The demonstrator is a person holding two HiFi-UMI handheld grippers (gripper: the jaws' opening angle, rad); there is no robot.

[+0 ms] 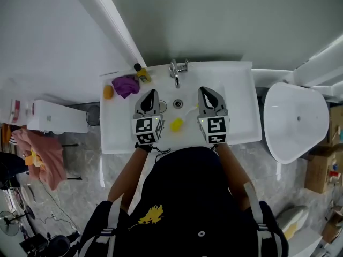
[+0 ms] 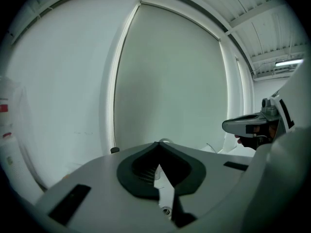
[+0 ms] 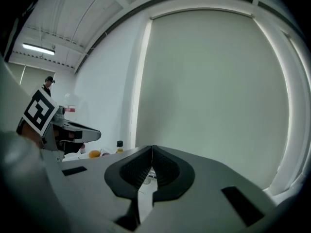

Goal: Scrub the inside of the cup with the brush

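Observation:
A yellow-headed brush (image 1: 177, 125) with a thin white handle lies in the white sink basin (image 1: 236, 116), between my two grippers. A small clear cup (image 1: 162, 106) seems to stand just right of the left gripper, near the drain (image 1: 178, 103). My left gripper (image 1: 153, 92) hovers over the basin's left half, jaws shut with nothing between them (image 2: 159, 145). Over the right half, my right gripper (image 1: 204, 89) is also shut and empty (image 3: 151, 148). Both point toward the faucet (image 1: 176, 68) and the wall.
On the sink's back left corner lie a purple cloth (image 1: 126, 84), an orange object (image 1: 108, 91) and a small yellow bottle (image 1: 142, 74). A white toilet bowl (image 1: 297, 119) stands to the right. A white box (image 1: 56, 116) sits left of the sink.

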